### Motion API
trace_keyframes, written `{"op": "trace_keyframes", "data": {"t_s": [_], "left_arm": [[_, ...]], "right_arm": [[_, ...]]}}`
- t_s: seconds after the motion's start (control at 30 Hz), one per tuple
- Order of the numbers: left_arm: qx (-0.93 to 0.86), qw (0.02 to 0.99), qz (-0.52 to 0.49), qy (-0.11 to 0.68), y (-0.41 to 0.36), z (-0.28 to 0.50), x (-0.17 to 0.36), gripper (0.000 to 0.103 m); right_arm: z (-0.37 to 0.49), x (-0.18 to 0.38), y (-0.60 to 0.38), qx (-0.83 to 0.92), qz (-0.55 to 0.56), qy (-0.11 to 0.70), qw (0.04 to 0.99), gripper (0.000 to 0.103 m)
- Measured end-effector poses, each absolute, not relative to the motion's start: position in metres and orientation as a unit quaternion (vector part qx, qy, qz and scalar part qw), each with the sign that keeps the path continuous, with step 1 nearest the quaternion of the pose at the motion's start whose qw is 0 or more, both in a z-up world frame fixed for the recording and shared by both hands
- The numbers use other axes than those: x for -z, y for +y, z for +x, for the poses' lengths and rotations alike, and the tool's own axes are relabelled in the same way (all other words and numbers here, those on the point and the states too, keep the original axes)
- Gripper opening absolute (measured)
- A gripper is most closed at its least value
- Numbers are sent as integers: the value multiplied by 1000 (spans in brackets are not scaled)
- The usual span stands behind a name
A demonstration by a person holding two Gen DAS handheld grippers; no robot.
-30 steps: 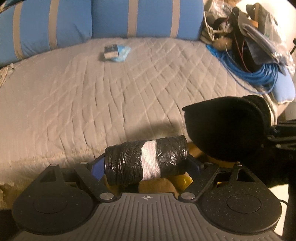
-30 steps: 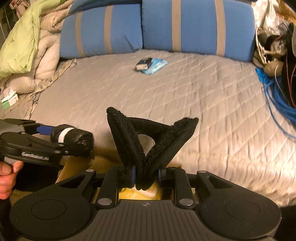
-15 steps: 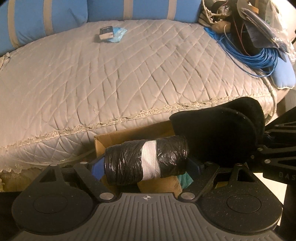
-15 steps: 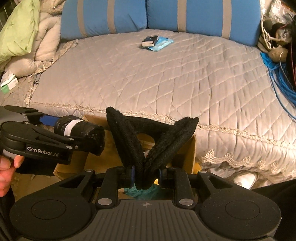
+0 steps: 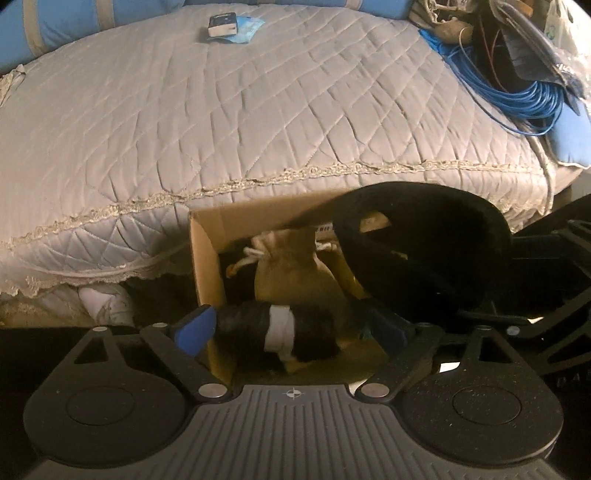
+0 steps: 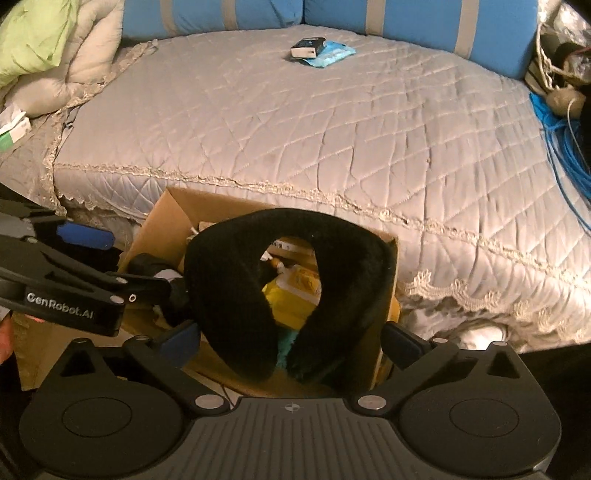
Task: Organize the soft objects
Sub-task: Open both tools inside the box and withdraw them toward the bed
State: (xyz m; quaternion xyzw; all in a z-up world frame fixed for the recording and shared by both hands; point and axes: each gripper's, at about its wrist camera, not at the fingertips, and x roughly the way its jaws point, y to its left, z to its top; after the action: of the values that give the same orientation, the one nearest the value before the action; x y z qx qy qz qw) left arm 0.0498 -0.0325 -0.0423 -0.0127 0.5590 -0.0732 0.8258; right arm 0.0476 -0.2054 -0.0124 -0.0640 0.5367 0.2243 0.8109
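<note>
An open cardboard box [image 5: 203,258] stands on the floor against the bed edge; it also shows in the right wrist view [image 6: 155,225]. My left gripper [image 5: 291,328] is open over the box, and a black roll with a white band [image 5: 280,330] lies between its spread fingers, loose. My right gripper [image 6: 291,339] is open too, with a black fuzzy neck pillow [image 6: 229,288] sprung wide between its fingers above the box. The pillow also shows in the left wrist view [image 5: 436,254]. A tan drawstring pouch [image 5: 291,269] and yellow items [image 6: 291,295] lie inside the box.
A grey quilted bed [image 6: 332,140] fills the view behind the box. A small dark box on a blue packet [image 6: 317,50] lies near blue striped cushions [image 6: 406,18]. Blue cable coils [image 5: 517,99] and clutter sit at the right. Bedding [image 6: 44,48] is piled at the left.
Both grippers moved from over the bed down to the box and opened. The roll and the neck pillow, gripped before, now sit loose between spread fingers, the pillow sprung open.
</note>
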Motion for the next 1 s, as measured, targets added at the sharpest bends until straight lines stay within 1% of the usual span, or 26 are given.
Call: {"op": "trace_keyframes", "data": {"t_s": [0.27, 0.53, 0.67, 1.0], "left_arm": [[64, 827, -26, 559, -30, 41, 37, 92], [48, 826, -53, 559, -23, 36, 31, 92], [49, 833, -61, 547, -20, 37, 23, 92], [47, 852, -39, 520, -16, 54, 9, 92]], "right_arm": [[36, 5, -207, -204, -66, 542, 813, 103], [32, -4, -209, -191, -67, 535, 820, 103], [33, -12, -208, -189, -69, 524, 827, 103], [57, -29, -208, -210, -56, 495, 841, 103]]}}
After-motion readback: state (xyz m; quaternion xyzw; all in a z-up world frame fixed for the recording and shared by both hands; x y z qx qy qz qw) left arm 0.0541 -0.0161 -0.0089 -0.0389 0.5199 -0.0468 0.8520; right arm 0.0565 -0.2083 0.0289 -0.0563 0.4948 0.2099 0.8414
